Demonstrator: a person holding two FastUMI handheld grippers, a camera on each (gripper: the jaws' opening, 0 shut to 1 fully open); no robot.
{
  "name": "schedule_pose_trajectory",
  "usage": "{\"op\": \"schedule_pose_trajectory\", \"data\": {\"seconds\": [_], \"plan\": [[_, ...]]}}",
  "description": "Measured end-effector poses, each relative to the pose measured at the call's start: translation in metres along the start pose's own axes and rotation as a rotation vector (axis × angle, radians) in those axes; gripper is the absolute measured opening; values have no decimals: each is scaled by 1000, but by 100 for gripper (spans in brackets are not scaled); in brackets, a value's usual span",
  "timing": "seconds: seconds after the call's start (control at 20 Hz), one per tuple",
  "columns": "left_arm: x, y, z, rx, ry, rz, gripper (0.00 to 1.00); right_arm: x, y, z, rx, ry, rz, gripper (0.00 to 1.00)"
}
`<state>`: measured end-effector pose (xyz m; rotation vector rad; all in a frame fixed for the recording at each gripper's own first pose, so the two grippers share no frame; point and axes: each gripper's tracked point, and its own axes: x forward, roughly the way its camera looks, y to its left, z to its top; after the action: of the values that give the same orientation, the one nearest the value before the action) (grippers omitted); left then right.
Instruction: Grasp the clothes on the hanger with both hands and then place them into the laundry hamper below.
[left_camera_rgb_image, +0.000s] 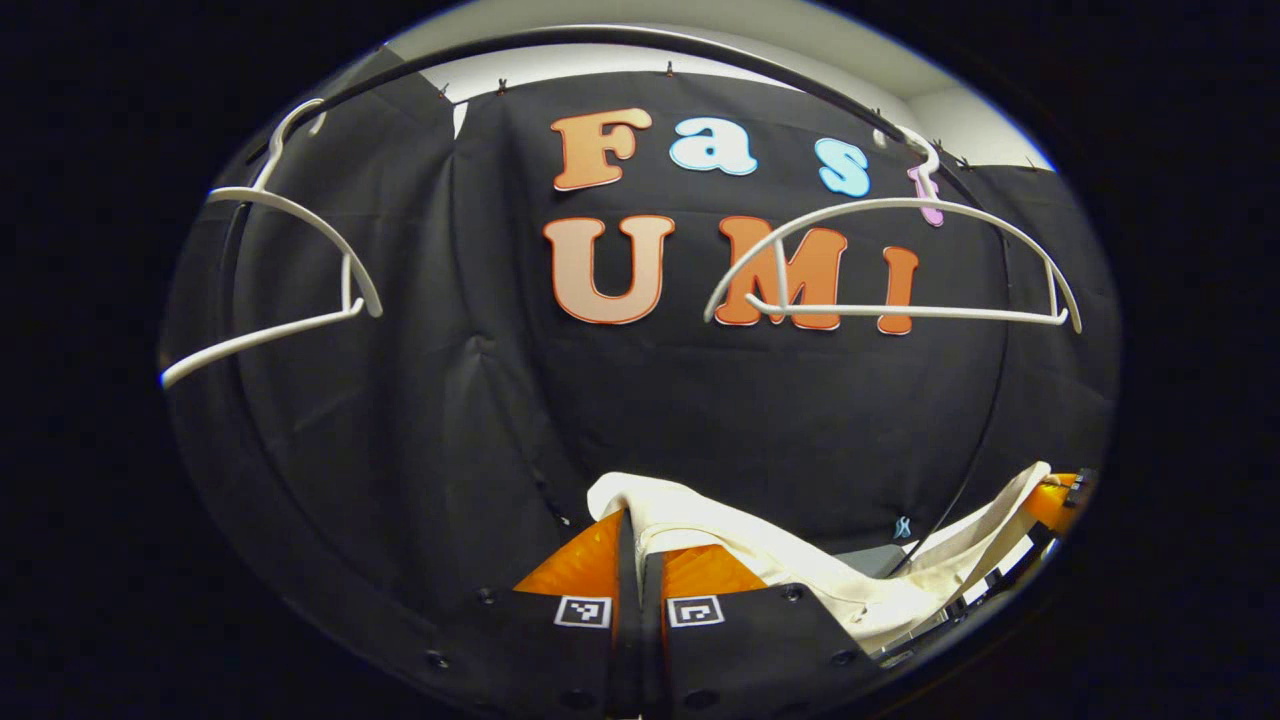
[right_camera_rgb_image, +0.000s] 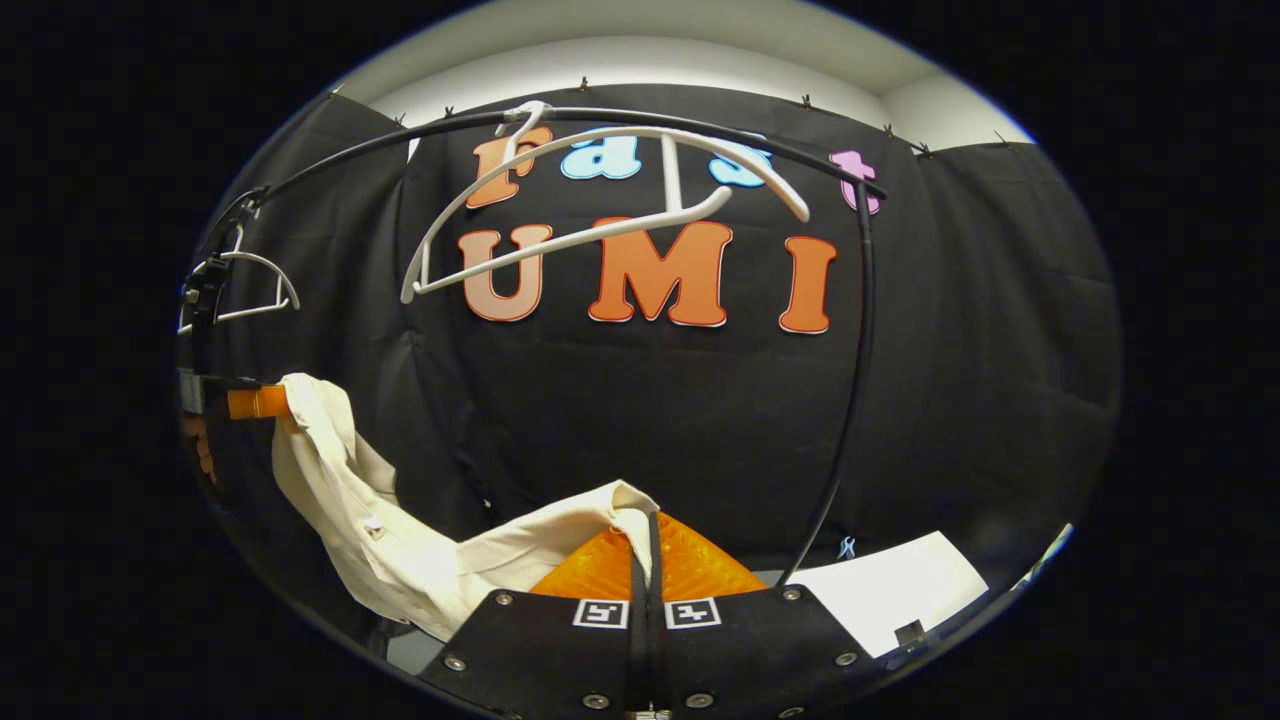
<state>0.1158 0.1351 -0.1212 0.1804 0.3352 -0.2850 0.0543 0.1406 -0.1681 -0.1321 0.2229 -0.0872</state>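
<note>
A cream shirt (left_camera_rgb_image: 800, 560) hangs stretched between my two grippers, off the hangers. My left gripper (left_camera_rgb_image: 636, 535) is shut on one edge of it, the cloth folding over its tips and running right to the other gripper (left_camera_rgb_image: 1060, 500). In the right gripper view my right gripper (right_camera_rgb_image: 648, 535) is shut on the shirt (right_camera_rgb_image: 400, 540), which sags left toward the left gripper (right_camera_rgb_image: 250, 402). A bare white hanger (left_camera_rgb_image: 890, 265) hangs on the black rail (left_camera_rgb_image: 700, 55); it is the hanger (right_camera_rgb_image: 600, 210) swinging tilted in the right gripper view.
A second bare white hanger (left_camera_rgb_image: 290, 270) hangs at the rail's left end, seen small as a hanger (right_camera_rgb_image: 245, 290) in the right gripper view. The rack's black upright (right_camera_rgb_image: 850, 400) curves down on the right. A white sheet (right_camera_rgb_image: 890, 590) lies low at the right.
</note>
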Motion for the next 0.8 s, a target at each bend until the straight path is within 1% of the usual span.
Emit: {"op": "schedule_pose_trajectory", "data": {"seconds": [0.15,0.25,0.5,0.65,0.8], "plan": [[9,-44,-13,-14,28,-72,6,2,13,-13,5,23,20,0],[6,-73,-23,-25,58,-122,7,-4,19,-20,12,40,31,0],[16,-132,-63,-44,154,-237,7,5,24,-42,34,101,40,0],[17,-159,-93,-44,232,-278,7,6,20,-66,45,150,35,0],[24,-174,-131,-48,336,-298,7,8,15,-100,51,215,34,0]]}}
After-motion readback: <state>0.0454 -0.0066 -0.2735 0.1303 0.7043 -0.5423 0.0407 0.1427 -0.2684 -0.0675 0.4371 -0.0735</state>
